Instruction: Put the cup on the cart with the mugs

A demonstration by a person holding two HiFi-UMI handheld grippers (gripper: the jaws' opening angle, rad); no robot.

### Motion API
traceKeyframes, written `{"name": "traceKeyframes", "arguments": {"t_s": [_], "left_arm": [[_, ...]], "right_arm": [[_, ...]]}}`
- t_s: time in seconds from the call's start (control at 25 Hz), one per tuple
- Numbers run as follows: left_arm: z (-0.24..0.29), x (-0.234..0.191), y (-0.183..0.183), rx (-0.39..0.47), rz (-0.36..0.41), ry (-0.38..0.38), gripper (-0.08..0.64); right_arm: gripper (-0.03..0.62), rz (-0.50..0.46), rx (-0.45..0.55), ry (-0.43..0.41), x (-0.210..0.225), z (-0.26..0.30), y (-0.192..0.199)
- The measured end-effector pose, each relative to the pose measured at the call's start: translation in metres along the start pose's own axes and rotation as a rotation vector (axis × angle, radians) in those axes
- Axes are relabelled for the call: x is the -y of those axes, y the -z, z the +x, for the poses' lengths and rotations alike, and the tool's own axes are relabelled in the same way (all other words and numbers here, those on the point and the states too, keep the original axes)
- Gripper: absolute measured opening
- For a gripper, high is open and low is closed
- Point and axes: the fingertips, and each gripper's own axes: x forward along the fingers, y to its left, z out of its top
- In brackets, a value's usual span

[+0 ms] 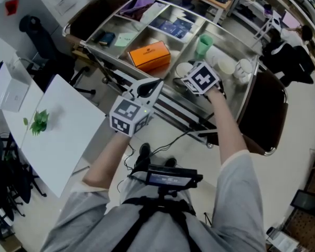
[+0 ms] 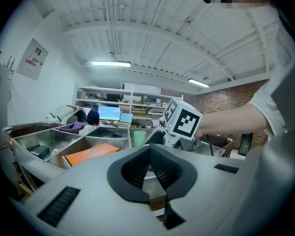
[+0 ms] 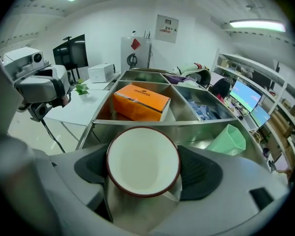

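The metal cart [image 1: 228,38] fills the upper centre of the head view. Its middle bin holds an orange box [image 1: 149,54], and the right bin holds a green cup [image 1: 203,45] and white mugs [image 1: 243,69]. The right gripper [image 3: 143,167] clamps a white cup [image 3: 142,156] with a dark red rim, mouth facing the camera, at the lower centre, over the cart's near edge. The left gripper [image 2: 150,152] has its jaws closed together on nothing.
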Motion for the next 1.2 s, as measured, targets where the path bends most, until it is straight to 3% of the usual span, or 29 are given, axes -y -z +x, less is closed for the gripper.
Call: {"name": "traceKeyframes", "arguments": {"t_s": [0.36,0.72,1.2], "left_arm": [[0.006,0.001,0.006,-0.015,-0.011,0.001,0.005],[0.005,0.007,0.011,-0.026,-0.012,0.007,0.005],[-0.010,0.013,0.008,-0.011,0.002,-0.011,0.005]], "right_arm": [[0.417,-0.069,0.029,0.012,-0.004,0.001,0.001],[0.436,-0.033,0.063,0.039,0.001,-0.005,0.001],[0.436,-0.015,0.187,0.067,-0.008,-0.072,-0.018]]}}
